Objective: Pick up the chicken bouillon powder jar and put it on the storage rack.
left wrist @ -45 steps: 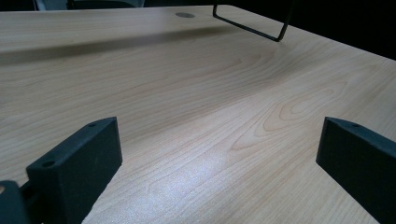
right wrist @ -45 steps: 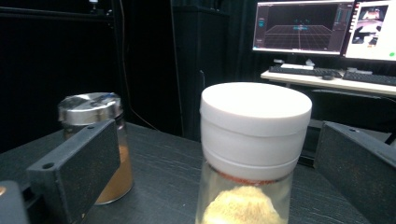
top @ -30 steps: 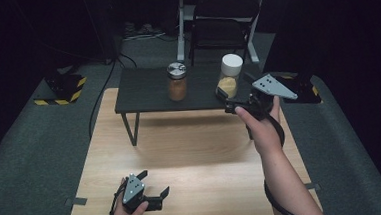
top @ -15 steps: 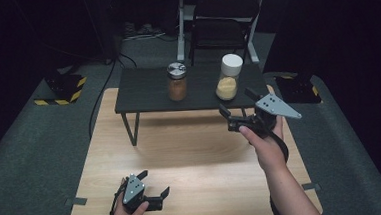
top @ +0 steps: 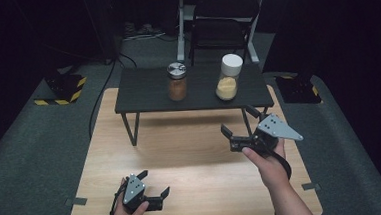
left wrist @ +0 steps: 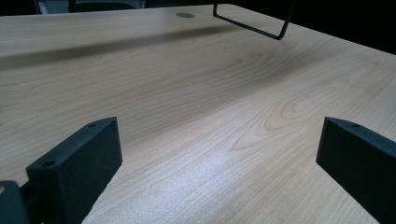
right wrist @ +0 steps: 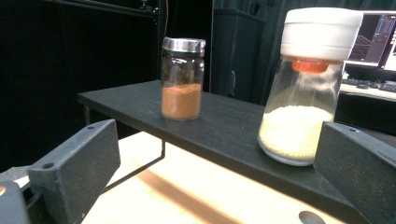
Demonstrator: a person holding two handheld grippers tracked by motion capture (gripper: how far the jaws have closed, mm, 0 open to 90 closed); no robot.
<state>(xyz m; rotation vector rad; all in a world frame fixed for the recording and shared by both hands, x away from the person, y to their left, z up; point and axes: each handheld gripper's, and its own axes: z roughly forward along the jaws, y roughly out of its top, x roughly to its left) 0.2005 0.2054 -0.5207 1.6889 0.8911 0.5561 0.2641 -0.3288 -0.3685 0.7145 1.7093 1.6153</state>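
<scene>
**Glass jars on the black shelf, both hand-held grippers spread and empty**

Glass and pale wood make up the scene: two jars stand upright and well apart on a low black shelf (top: 147, 90) in the upper middle of the high view, and the shelf stands on the wooden surface (top: 181, 153). The white-capped jar (top: 228, 77) with pale yellow grains stands at right; the metal-lidded jar (top: 177, 81) with reddish-brown powder stands at left.

The right hand-held gripper (top: 238, 121) hangs at right of centre in the high view, below the shelf's front edge, jaws spread wide and holding nothing. In its own view the white-capped jar (right wrist: 308, 88) stands near, at right, with the metal-lidded jar (right wrist: 182, 78) farther off at centre. The left hand-held gripper (top: 154, 183) rests low at the bottom left, jaws likewise apart over bare wood (left wrist: 196, 107).

Judging by this, the step in hand is the approach to a jar, probably the white-capped one. The next move calls for lifting the right gripper to shelf height, centring the jaws around the jar's body, and closing gently, since smooth glass may slip or tip.
</scene>
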